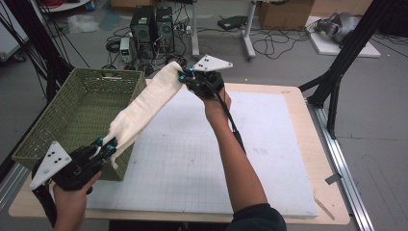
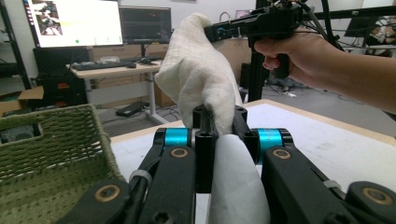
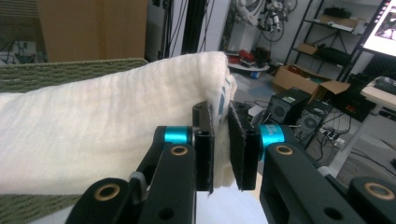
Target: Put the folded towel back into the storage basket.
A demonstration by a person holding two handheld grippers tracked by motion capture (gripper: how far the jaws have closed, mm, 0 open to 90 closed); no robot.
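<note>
I see the tabletop point(image 1: 269, 144) with a green basket point(image 1: 72, 115) at its left; above them my cream cloth point(image 1: 144, 103) hangs stretched, left tongs point(image 1: 107, 144) clamped on one end, right tongs point(image 1: 185, 77) on the other.

Two black grippers, left gripper point(image 1: 107, 145) and right gripper point(image 1: 183, 77): cyan collars, brass-coloured pivot screws, grey three-cornered plates dotted with holes, black trailing cable. Dark sleeve point(image 1: 257, 219) at right upper arm.
</note>
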